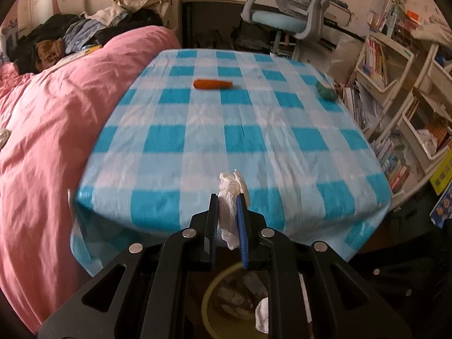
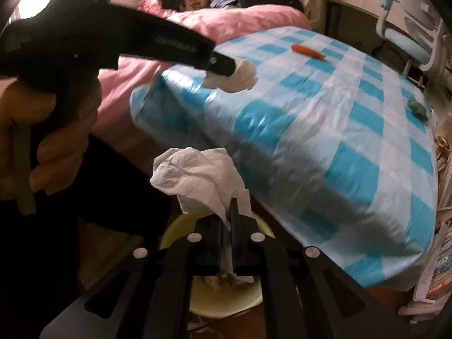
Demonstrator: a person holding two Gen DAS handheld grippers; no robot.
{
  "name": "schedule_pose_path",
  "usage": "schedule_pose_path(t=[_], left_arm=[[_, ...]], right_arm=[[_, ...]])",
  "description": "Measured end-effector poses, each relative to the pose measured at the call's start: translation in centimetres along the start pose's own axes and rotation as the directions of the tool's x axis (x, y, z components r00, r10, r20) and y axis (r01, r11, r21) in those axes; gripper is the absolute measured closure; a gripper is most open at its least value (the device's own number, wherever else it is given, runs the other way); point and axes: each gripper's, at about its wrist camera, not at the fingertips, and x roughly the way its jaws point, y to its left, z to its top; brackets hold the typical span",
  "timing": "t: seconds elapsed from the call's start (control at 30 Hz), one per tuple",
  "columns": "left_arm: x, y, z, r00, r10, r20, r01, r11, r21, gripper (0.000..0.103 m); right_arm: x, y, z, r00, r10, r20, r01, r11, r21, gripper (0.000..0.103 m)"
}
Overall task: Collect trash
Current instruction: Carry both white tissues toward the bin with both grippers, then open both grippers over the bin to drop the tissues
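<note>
My left gripper [image 1: 228, 200] is shut on a crumpled white tissue [image 1: 230, 189] and holds it over the near edge of the blue-checked table [image 1: 254, 141]. It also shows in the right wrist view [image 2: 230, 69], with its tissue [image 2: 240, 77] at the table's left corner. My right gripper [image 2: 227, 210] is shut on a second white tissue [image 2: 197, 178], held above a yellow bin [image 2: 175, 234]. The bin [image 1: 207, 291] with tissues inside lies below the left gripper too. An orange carrot [image 1: 212, 84] and a green lump [image 1: 326, 91] lie on the table.
A pink duvet [image 1: 50, 130] covers the bed at the left of the table, with piled clothes [image 1: 84, 34] behind. A blue-grey chair [image 1: 285, 14] stands beyond the table. Bookshelves [image 1: 395, 90] line the right side.
</note>
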Motion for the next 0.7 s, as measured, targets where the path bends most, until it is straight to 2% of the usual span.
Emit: schedule_pose_path(t=[0.3, 0.4, 0.47, 0.53, 0.7], left_arm=[[-0.5, -0.9, -3.8, 0.999, 0.013, -0.045, -0.013, 1.0, 0.017, 0.09], [-0.5, -1.1, -5.0, 0.998, 0.016, -0.067, -0.015, 1.0, 0.02, 0.09], [-0.4, -1.3, -5.9, 0.996, 0.015, -0.084, -0.013, 1.0, 0.021, 0.09], [-0.4, -1.5, -6.4, 0.995, 0.016, -0.096, -0.014, 1.0, 0.023, 0.09], [-0.4, -1.7, -8.0, 0.991, 0.013, -0.131, -0.01, 1.0, 0.021, 0.09]], right_arm=[[0.3, 1.6, -2.8, 0.997, 0.016, -0.072, -0.018, 1.0, -0.024, 0.095], [0.0, 1.7, -3.2, 0.998, 0.004, -0.066, -0.005, 1.0, -0.019, 0.083], [-0.4, 1.9, -3.5, 0.998, 0.003, -0.058, -0.004, 1.0, -0.017, 0.061], [-0.4, 2.2, -3.7, 0.998, 0.003, -0.064, -0.005, 1.0, -0.027, 0.054], [-0.8, 2.2, -4.1, 0.998, -0.039, -0.056, 0.037, 0.999, -0.027, 0.045]])
